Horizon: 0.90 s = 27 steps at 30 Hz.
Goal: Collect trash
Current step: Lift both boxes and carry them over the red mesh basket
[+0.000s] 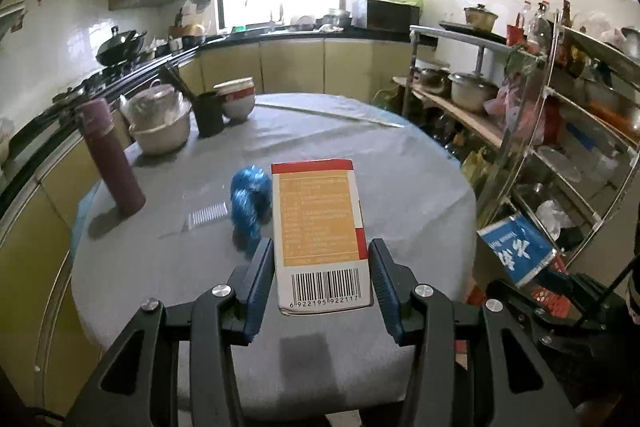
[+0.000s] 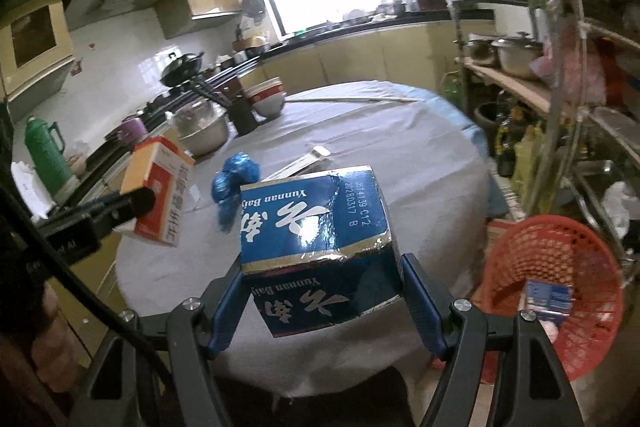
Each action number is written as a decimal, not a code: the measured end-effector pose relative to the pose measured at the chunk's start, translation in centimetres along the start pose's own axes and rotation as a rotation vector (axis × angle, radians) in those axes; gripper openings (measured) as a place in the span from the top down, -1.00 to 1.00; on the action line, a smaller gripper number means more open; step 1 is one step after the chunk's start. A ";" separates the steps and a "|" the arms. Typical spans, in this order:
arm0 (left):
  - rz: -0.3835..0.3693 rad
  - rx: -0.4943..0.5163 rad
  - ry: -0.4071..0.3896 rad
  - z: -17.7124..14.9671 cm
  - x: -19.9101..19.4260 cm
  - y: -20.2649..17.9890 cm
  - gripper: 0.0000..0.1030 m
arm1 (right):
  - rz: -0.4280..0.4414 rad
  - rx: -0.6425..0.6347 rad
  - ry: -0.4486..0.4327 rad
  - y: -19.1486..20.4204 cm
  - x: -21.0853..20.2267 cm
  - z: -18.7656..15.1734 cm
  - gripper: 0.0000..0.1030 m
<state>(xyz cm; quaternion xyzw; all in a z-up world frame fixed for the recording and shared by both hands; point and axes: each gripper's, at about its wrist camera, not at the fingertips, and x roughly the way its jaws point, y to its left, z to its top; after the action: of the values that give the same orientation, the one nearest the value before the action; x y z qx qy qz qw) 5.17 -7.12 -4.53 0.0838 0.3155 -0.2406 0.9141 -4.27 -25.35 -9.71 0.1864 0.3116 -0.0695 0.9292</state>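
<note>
L gripper point(image 1: 320, 279) clamps orange box point(image 1: 318, 223) lengthwise (barcode end nearest); R gripper point(image 2: 322, 291) clamps blue box point(image 2: 312, 227).

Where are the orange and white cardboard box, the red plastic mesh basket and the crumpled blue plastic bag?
Orange and white cardboard box point(image 1: 320, 227), left wrist view, printed face.
Red plastic mesh basket point(image 2: 560, 247), right wrist view, inner wall.
Crumpled blue plastic bag point(image 1: 250, 203), left wrist view, middle.

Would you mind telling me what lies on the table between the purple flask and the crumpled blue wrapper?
In the left wrist view, a clear plastic strip with white ridges lies flat on the tablecloth between the purple flask and the blue wrapper.
</note>
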 end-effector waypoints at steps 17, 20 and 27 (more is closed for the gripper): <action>0.279 -0.112 0.073 -2.9 -2.1 10.2 0.04 | 0.133 -0.179 0.034 7.4 2.1 3.3 -0.46; 0.331 -0.146 0.089 -3.2 -2.7 10.3 0.04 | 0.180 -0.181 0.019 6.7 1.2 4.0 -0.46; 0.318 -0.068 0.013 0.3 -4.1 5.0 0.04 | 0.196 -0.129 -0.069 1.6 -1.8 4.4 -0.46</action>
<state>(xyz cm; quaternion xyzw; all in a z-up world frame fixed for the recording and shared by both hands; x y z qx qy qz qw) 4.95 -1.22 -1.76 0.1031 0.3122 -0.0817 0.9409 -2.82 -25.54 -4.89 0.1530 0.2633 0.0354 0.9518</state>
